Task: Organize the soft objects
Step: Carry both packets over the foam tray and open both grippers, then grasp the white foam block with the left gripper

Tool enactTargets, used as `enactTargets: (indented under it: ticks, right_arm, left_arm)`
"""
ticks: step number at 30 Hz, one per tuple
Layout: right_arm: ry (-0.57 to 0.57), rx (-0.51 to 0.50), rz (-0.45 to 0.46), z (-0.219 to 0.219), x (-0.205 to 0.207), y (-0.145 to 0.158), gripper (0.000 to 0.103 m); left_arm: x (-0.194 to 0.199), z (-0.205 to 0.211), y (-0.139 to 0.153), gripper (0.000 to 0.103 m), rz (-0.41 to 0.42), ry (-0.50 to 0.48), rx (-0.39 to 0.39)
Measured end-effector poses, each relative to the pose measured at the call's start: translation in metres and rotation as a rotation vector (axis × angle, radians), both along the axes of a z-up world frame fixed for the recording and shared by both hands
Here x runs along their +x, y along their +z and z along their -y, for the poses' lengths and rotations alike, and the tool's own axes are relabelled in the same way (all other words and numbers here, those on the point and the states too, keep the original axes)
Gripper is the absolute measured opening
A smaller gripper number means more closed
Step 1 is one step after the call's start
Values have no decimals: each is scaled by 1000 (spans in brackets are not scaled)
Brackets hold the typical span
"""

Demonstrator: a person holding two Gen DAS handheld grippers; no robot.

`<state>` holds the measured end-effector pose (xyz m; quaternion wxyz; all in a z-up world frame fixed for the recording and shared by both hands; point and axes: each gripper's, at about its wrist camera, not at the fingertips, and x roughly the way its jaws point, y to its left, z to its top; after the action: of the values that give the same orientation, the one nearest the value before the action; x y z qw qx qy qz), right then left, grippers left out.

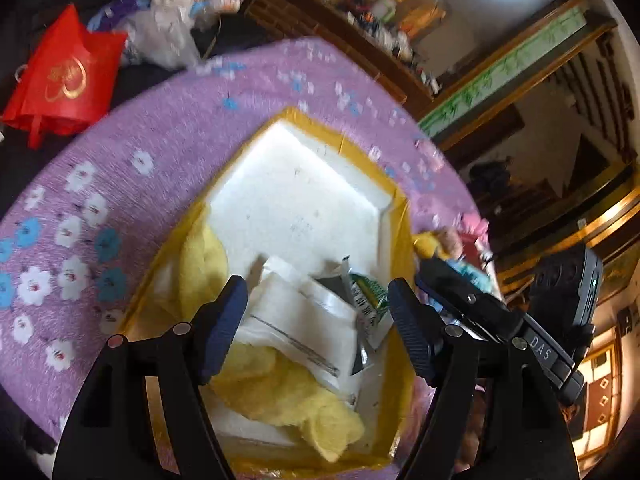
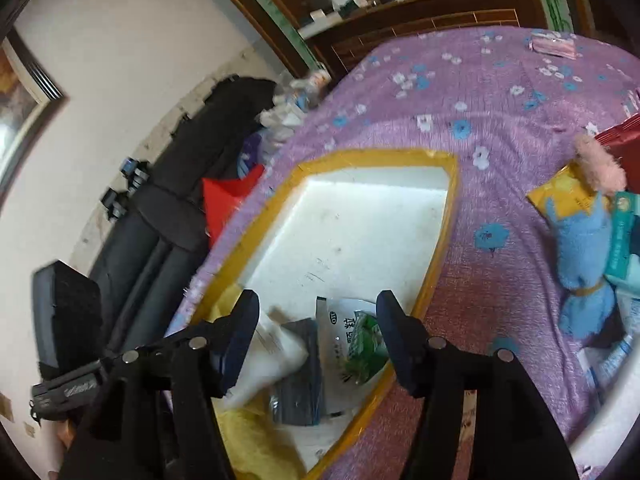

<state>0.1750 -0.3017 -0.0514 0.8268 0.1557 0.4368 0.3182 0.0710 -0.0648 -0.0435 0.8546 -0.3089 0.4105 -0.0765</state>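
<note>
A white foam box [image 1: 304, 196] with yellow-taped rim sits on a purple flowered bedspread [image 1: 168, 128]. Inside lie a yellow fluffy cloth [image 1: 280, 392], white plastic packets [image 1: 304, 312] and a green-printed sachet [image 1: 370, 300]. My left gripper [image 1: 316, 320] is open and empty just above these. My right gripper [image 2: 316, 332] is open and empty over the box's near end [image 2: 352, 220], above the sachet [image 2: 360, 344] and a white packet [image 2: 276, 356]. A blue plush toy [image 2: 584, 248] and a pink plush toy [image 2: 600, 164] lie on the bedspread to the right.
A red bag [image 1: 60, 80] and white plastic bags [image 1: 168, 28] lie beyond the bed's far edge. A yellow packet [image 2: 560, 196], teal packs [image 2: 624, 240] and a red pack [image 2: 624, 140] lie by the plush toys. A dark sofa [image 2: 160, 208] stands left of the bed.
</note>
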Motion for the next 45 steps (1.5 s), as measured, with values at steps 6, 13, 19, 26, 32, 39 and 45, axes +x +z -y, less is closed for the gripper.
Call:
enactTargets:
  ticks: [6, 13, 19, 26, 32, 39, 45]
  right_arm:
    - [-12, 59, 58, 35, -38, 12, 61]
    - [-84, 201, -3, 114, -72, -9, 67]
    - [-267, 81, 38, 176, -91, -14, 68]
    - [-399, 91, -47, 232, -88, -35, 68]
    - [-498, -47, -87, 250, -90, -50, 68]
    - [-520, -70, -95, 264, -94, -58, 68]
    - [-521, -55, -86, 266, -102, -61, 68]
  left_arm:
    - [-40, 35, 28, 83, 153, 7, 165]
    - [-55, 103, 38, 83, 200, -103, 302]
    - [-42, 155, 23, 83, 116, -202, 228]
    - [-25, 221, 5, 82, 49, -367, 207]
    - [2, 265, -8, 82, 5, -445, 277]
    - [24, 305, -18, 82, -5, -465, 396]
    - [36, 327, -21, 82, -9, -498, 410]
